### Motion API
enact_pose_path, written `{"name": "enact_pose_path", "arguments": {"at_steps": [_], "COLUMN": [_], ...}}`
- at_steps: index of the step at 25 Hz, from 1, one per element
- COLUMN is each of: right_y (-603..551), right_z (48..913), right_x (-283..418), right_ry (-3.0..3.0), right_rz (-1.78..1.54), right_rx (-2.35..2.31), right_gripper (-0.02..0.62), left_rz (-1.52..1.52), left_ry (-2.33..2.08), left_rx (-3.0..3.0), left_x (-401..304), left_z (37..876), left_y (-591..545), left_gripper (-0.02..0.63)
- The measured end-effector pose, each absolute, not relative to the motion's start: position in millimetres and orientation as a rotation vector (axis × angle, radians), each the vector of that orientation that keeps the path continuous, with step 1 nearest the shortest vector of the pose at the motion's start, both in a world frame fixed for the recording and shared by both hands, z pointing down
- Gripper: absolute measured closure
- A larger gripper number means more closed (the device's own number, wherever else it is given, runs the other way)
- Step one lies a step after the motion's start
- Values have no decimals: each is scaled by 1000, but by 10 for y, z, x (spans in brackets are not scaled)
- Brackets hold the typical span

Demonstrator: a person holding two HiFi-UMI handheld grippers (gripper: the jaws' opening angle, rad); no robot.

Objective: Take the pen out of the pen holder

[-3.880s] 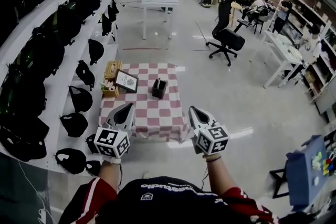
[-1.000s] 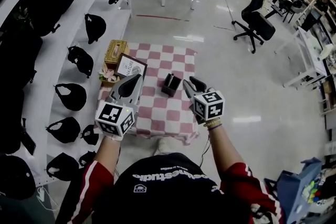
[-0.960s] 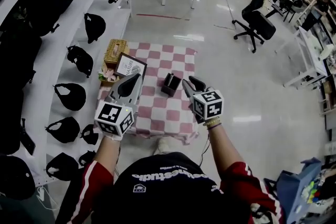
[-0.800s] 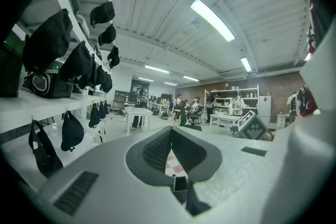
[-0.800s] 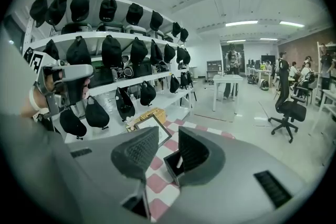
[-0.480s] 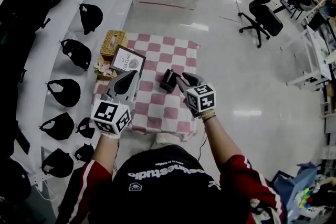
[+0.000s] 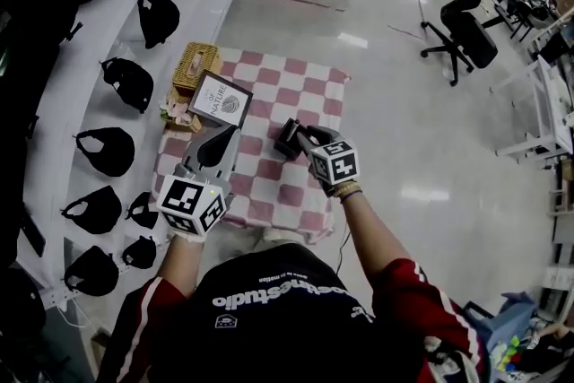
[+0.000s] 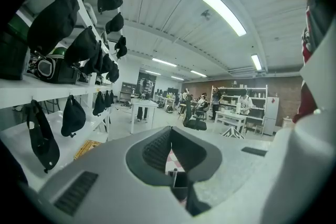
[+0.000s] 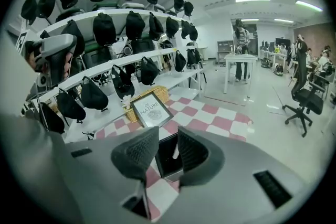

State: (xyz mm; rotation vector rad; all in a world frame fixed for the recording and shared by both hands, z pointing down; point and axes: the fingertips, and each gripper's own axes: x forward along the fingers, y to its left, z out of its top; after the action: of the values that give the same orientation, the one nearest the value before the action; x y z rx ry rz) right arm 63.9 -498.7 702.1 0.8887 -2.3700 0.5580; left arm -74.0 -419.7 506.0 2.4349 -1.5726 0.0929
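A black pen holder (image 7: 286,140) stands near the middle of the red-and-white checked table (image 7: 269,188). In the right gripper view, a pale pen (image 9: 175,154) stands upright inside the pen holder (image 9: 164,165). My right gripper (image 7: 306,136) is open and sits right at the holder's near right side. The right gripper (image 9: 168,136) has a jaw on each side of the pen but does not touch it. My left gripper (image 7: 219,145) hovers open over the table's left part with nothing in it. In the left gripper view, the holder (image 8: 181,194) shows between the left gripper's (image 8: 170,139) jaws, some way off.
A framed "OF NATURE" sign (image 7: 221,99) leans at the table's back left, beside a wicker box (image 7: 196,67) and a small flower pot (image 7: 178,109). White shelves of black caps (image 7: 115,72) run along the left. An office chair (image 7: 466,36) stands far right.
My right gripper has moved forward and left, up to the pen holder. The left gripper has kept its place over the table's left side. The head view has drawn closer.
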Motion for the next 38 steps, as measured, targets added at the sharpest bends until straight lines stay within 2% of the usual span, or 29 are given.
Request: {"name": "enact_pose_path", "arguments": {"at_steps": [16, 29, 38], "right_y": [-5334, -5414, -5402], "right_z": [7708, 7866, 7860], "right_x": [540, 424, 420], "right_ry": [-2291, -2266, -2277], "right_rz": [628, 624, 615], "right_rx": [824, 796, 774], "right_gripper": [486, 486, 517], "left_rz": [113, 135, 137], "left_ry": [-1638, -1670, -1689], "left_rx": [2345, 2303, 2297], "left_x": [-931, -1026, -1075], "left_z": [5248, 5339, 5319], "left_y": [-4296, -4307, -4292], "left_gripper": [600, 600, 600]}}
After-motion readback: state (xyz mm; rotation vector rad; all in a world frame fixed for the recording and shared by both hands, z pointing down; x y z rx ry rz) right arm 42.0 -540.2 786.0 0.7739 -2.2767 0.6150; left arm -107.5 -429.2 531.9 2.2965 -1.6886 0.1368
